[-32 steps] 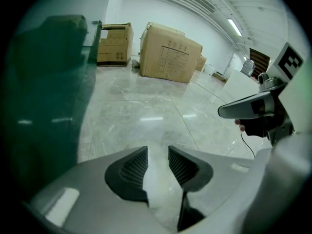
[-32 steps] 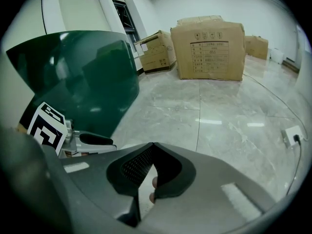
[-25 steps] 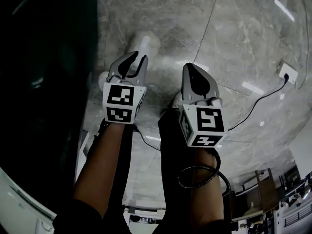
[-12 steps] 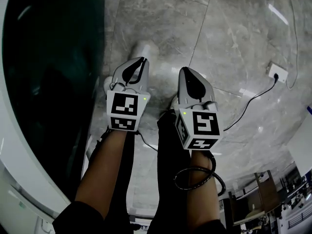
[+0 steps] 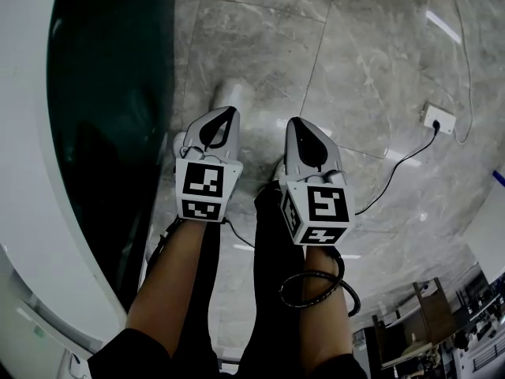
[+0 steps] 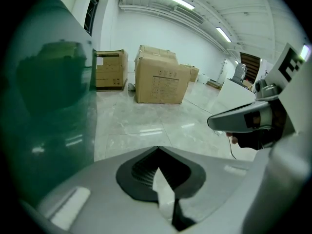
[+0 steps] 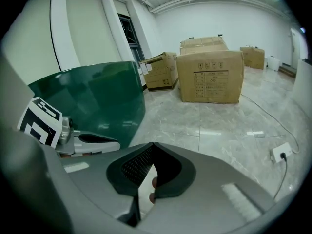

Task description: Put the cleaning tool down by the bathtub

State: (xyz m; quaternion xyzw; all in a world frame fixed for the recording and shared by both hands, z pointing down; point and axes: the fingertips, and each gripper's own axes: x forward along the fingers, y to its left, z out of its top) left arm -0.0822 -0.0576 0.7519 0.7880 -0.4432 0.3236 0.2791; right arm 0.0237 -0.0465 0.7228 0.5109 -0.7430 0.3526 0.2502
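Both grippers are held low over the grey marble floor (image 5: 371,61), side by side, close but not touching, pointing away from the person.

Left gripper (image 5: 229,113): fingers pressed together, tips touching. Its own view (image 6: 157,149) shows nothing pinched, only a leaf-shaped gap behind the tips with a pale sliver showing through.

Right gripper (image 5: 295,125): same, fingers pressed together at the tips (image 7: 152,144). Something pinkish shows through the gap behind them, can't tell what.

Cleaning tool — can't make it out in any view; neither gripper has it.

Bathtub (image 5: 102,117) is just to the person's left: glossy dark green side, wide white rim (image 5: 31,172). The left gripper hangs near that green side, and the green fills the left of its view (image 6: 53,106). From the right gripper the tub (image 7: 92,101) sits beyond the left gripper.

A white shoe (image 5: 234,93) is on the floor just past the left gripper's tips.

Off to the right there's a white socket block (image 5: 439,118) on the floor with a black cable (image 5: 394,168) running back toward the person. A coiled cable (image 5: 316,290) loops round the right forearm.

Cardboard boxes (image 7: 210,77) stand on the floor well ahead — the left gripper view has them too (image 6: 158,81).
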